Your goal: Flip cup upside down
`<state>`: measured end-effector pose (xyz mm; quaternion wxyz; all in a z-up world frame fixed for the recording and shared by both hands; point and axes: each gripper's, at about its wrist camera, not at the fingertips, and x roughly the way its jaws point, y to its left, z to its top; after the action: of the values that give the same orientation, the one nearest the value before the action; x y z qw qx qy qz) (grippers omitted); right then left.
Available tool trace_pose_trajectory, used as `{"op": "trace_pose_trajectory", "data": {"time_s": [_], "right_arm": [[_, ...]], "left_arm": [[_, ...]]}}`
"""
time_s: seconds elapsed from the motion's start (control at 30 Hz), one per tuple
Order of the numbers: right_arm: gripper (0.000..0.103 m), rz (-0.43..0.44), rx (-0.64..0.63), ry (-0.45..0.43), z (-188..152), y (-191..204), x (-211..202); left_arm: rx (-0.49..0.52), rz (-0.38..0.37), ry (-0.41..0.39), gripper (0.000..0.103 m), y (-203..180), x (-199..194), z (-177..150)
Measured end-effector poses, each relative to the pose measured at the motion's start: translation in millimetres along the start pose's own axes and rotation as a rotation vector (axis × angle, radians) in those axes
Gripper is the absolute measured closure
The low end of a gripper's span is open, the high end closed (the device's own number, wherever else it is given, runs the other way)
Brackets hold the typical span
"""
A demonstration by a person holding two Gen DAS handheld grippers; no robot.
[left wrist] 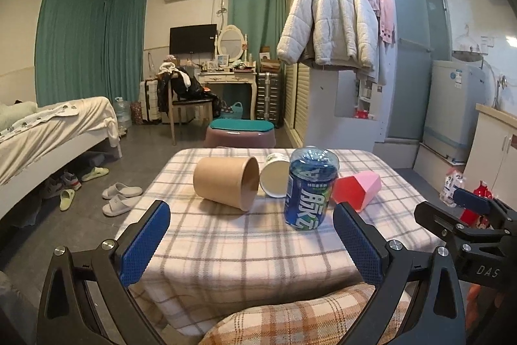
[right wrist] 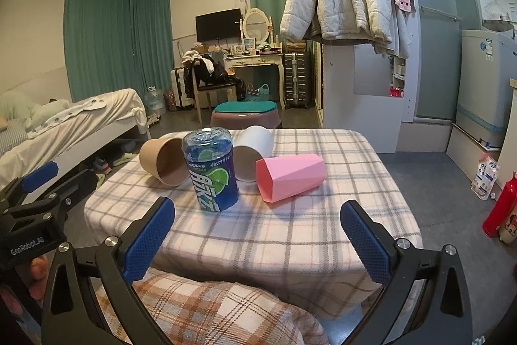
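Observation:
On the plaid-covered table (left wrist: pixel 245 248) (right wrist: pixel 290 235) three cups lie on their sides: a brown paper cup (left wrist: pixel 226 183) (right wrist: pixel 164 160), a white cup (left wrist: pixel 274 178) (right wrist: pixel 252 152) and a pink faceted cup (left wrist: pixel 355 189) (right wrist: pixel 290 177). A blue cut-off bottle (left wrist: pixel 310 189) (right wrist: pixel 211 168) stands upside down among them. My left gripper (left wrist: pixel 252 241) is open and empty near the table's front edge. My right gripper (right wrist: pixel 258 241) is open and empty, also near the front edge, facing the pink cup.
A plaid cushion (right wrist: pixel 210 312) lies below the grippers at the table's front. A bed (left wrist: pixel 48 131) is to the left with slippers (left wrist: pixel 121 198) on the floor. A stool (left wrist: pixel 240 133) stands behind the table. A red bottle (right wrist: pixel 499 206) stands on the floor at right.

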<state>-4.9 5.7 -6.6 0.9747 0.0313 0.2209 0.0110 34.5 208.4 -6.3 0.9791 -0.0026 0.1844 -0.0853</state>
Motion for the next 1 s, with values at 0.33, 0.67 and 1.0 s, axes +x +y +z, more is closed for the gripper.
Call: {"op": "trace_pose_trajectory", "data": {"time_s": [0.33,0.67,1.0], "right_arm": [[0.000,0.001,0.010,0.007,-1.8,-3.2,1.0],[0.000,0.001,0.010,0.015,-2.9,-3.5,3.2],[0.000,0.002,0.007,0.013,-4.5,-2.9,3.8]], "left_arm": [[0.021,0.007,0.019,0.000,-5.5,2.5,-0.2],[0.030,0.034,0.021,0.000,-3.8,2.0,0.8],[0.016,0.028,0.020,0.000,1.5,-0.2,1.9]]}}
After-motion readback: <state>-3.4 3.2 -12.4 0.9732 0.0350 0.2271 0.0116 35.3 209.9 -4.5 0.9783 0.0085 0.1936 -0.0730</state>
